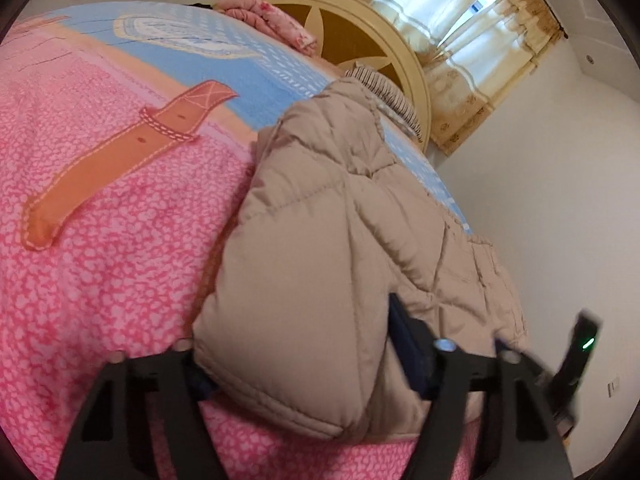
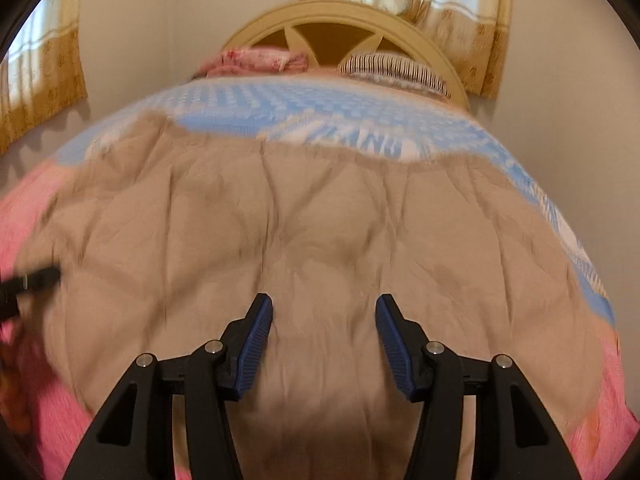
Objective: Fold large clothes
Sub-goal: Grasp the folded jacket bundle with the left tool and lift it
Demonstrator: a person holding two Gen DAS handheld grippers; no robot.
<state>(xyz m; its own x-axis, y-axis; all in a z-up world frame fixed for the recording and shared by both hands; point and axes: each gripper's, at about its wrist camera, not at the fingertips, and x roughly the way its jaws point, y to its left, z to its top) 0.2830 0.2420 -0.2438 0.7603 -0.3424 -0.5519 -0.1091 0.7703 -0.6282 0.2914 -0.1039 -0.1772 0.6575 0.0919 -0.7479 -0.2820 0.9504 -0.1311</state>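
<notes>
A beige quilted puffer jacket (image 1: pixel 340 208) lies on the bed, its ribbed collar (image 1: pixel 390 96) towards the headboard. My left gripper (image 1: pixel 296 340) straddles the jacket's thick near corner, and the padded fabric fills the gap between its jaws. The right pad (image 1: pixel 408 344) presses into the padding; the other pad is mostly hidden under the jacket's edge. In the right wrist view the jacket (image 2: pixel 320 220) spreads wide and blurred. My right gripper (image 2: pixel 324 304) hovers over it with its blue pads (image 2: pixel 256 344) apart and no fabric bunched between them.
The bed has a pink, orange and blue patterned cover (image 1: pixel 100 240). A cream round headboard (image 2: pixel 340 20), a folded pink blanket (image 2: pixel 256 60) and a striped pillow (image 2: pixel 396 66) are at the far end. Curtained windows (image 1: pixel 460 40) and white walls surround the bed.
</notes>
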